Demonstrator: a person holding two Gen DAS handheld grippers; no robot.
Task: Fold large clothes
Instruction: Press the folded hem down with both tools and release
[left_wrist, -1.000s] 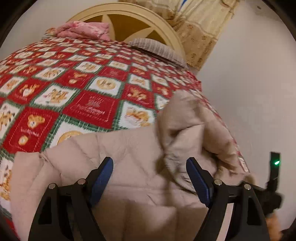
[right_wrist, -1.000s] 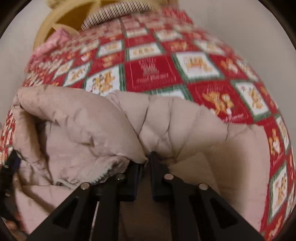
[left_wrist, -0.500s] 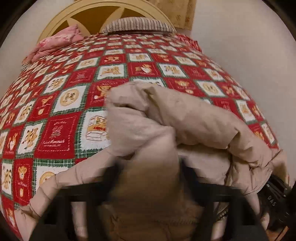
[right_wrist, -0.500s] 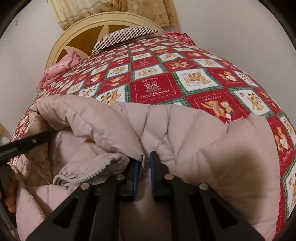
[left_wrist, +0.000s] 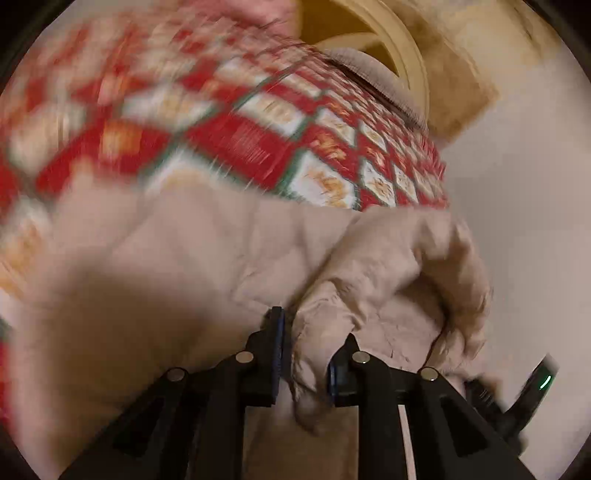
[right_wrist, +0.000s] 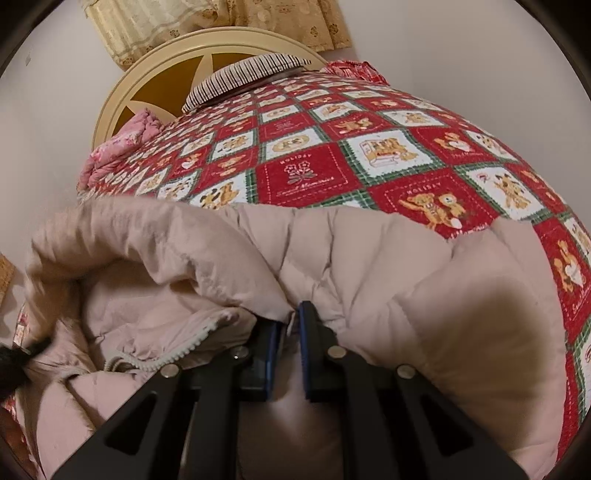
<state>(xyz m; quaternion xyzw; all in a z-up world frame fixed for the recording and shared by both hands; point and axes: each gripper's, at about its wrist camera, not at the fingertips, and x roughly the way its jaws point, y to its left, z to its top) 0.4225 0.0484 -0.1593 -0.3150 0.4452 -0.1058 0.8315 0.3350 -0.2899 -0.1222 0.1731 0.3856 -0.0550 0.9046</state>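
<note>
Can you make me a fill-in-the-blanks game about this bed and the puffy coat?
1. The beige coat lies on a quilt printed with little ____.
2. The pillow by the headboard has a ____ pattern.
3. The right gripper is shut on the ____.
4. The left gripper, whose jaws have just been closing, pinches a fold of the ____.

Missing words: bears; striped; coat; coat

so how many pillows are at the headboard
2 show: a striped pillow against the middle of the headboard, and a pink pillow at its left end. Others may be hidden behind the bed's curve.
</note>
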